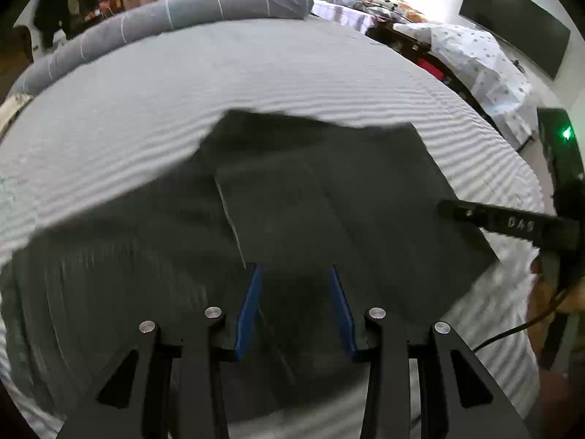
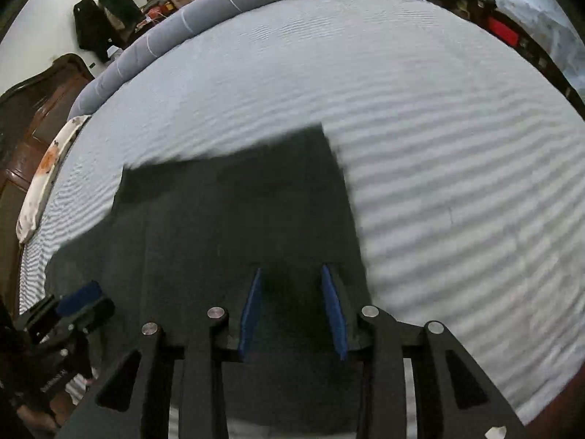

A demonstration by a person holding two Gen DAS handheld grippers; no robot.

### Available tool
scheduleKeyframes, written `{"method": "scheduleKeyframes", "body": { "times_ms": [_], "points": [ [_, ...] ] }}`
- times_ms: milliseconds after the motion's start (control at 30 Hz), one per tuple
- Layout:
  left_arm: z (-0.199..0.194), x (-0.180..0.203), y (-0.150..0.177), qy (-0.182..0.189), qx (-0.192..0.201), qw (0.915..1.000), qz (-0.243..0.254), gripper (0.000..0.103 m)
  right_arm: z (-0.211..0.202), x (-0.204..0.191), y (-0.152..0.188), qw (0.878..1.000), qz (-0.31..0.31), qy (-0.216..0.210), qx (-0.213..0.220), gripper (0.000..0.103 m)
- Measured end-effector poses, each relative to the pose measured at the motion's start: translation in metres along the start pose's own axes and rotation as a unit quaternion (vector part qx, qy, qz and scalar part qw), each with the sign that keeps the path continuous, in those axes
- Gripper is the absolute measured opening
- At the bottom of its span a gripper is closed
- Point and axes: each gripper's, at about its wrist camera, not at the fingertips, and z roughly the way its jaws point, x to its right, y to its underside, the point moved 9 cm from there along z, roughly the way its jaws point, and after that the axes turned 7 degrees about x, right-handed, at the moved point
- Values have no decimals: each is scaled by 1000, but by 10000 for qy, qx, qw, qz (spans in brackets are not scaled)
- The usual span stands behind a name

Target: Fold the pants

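Over pants [image 1: 329, 190]: both jaws parted, empty.

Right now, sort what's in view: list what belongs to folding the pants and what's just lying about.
Job:
- dark pants, spread on the striped bed sheet
- left gripper
- right gripper

Lying about:
- grey bolster
- hanging dark clothes
- dark screen
- patterned cloth pile

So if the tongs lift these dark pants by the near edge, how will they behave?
The pants are likely floppy: they lie flat in folded layers on the striped bedsheet. Probably light, the cloth looks thin. The far part would likely drag, not slide freely.
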Motion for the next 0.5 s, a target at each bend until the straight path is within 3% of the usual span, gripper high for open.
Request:
{"method": "scheduleKeyframes", "body": {
  "times_ms": [233, 433, 500],
  "points": [
    [5, 2, 39, 71, -357, 9985, -399, 40, -24, -8, 51, 9999, -5, 55, 85, 37],
    [5, -4, 39, 150, -317, 9969, -704, 40, -15, -12, 56, 9999, -91, 50, -8, 44],
    [-4, -9, 38, 209, -290, 9951, -920, 40, -18, -17, 54, 9998, -207, 15, 14, 52]
  ]
}}
